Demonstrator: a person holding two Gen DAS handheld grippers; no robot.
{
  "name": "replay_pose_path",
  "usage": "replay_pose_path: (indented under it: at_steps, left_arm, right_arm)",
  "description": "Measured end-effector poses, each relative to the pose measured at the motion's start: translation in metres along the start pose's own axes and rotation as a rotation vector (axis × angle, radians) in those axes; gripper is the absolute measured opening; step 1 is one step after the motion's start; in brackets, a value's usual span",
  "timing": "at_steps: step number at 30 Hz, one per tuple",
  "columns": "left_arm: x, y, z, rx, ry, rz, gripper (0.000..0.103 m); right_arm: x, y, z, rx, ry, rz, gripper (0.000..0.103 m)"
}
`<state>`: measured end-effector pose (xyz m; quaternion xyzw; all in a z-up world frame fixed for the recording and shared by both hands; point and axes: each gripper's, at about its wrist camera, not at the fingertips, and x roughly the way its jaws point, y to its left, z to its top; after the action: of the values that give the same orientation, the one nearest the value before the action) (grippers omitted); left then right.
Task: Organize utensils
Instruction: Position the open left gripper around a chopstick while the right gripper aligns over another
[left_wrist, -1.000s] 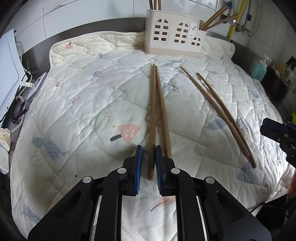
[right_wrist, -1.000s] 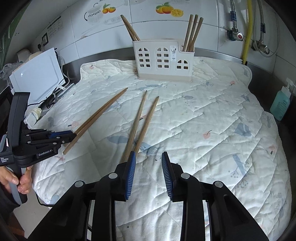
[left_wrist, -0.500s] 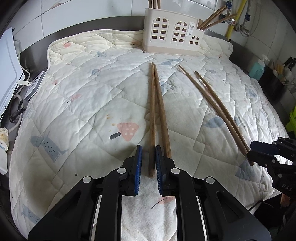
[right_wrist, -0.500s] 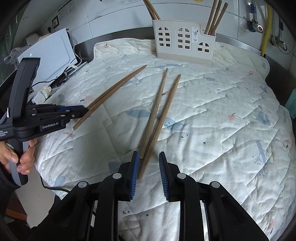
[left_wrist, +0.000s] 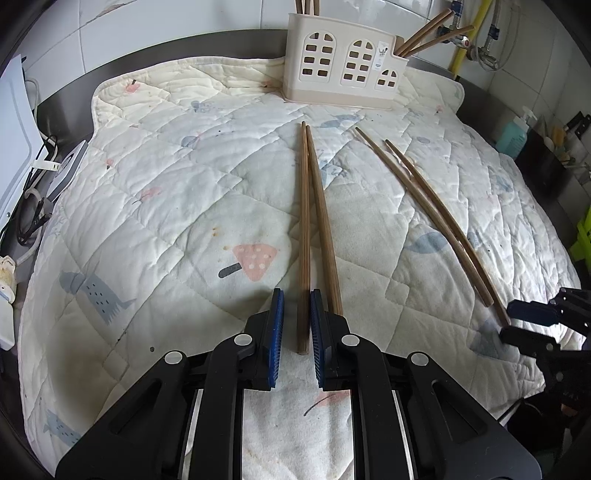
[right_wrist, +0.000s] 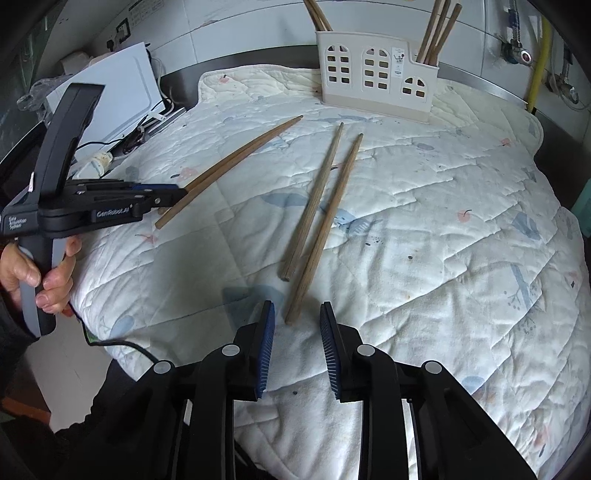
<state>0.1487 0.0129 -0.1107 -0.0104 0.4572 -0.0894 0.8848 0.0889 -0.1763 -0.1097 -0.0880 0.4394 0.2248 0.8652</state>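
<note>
Left black gripper with blue pads (left_wrist: 297, 325) nearly closed around butt of one long brown wooden chopstick (left_wrist: 304, 236); right gripper (right_wrist: 297, 325) spread, straddling butt of another chopstick (right_wrist: 325, 229). Best squeezed squarely, lifted level off quilted white mat (left_wrist: 177, 206), then carried toward cream plastic windowed utensil holder (left_wrist: 345, 70).

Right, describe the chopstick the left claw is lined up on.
On the quilted mat before the cream utensil holder lie two chopstick pairs. Take the pair whose tips touch; its left stick is the only one with its near end between the left claw's pads.
</note>
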Motion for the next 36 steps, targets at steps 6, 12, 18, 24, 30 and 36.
replay_pose_path:
  at_steps: [6, 12, 18, 24, 30, 36]
  left_arm:
    - [0.001, 0.0, 0.0, -0.001, 0.001, -0.001, 0.014]
    - [0.001, 0.0, 0.0, -0.002, 0.004, 0.0, 0.014]
    - [0.001, 0.0, 0.0, -0.003, 0.004, 0.003, 0.014]
    - [0.001, -0.001, 0.0, -0.001, 0.005, 0.007, 0.014]
    - [0.0, -0.002, -0.001, 0.0, 0.001, 0.004, 0.014]
    - [0.0, -0.002, -0.002, 0.004, 0.001, 0.0, 0.014]
  right_arm:
    - [-0.01, 0.017, -0.015, -0.072, 0.008, 0.023, 0.036]
    - [-0.016, 0.024, -0.03, -0.123, 0.029, 0.044, 0.04]
    - [-0.024, 0.033, -0.041, -0.174, 0.041, 0.086, 0.044]
    - [-0.04, 0.031, -0.036, -0.163, -0.01, 0.079, 0.044]
    - [-0.036, 0.016, -0.021, -0.093, -0.042, 0.036, 0.043]
    - [-0.019, -0.009, -0.005, 0.032, -0.055, 0.016, 0.035]
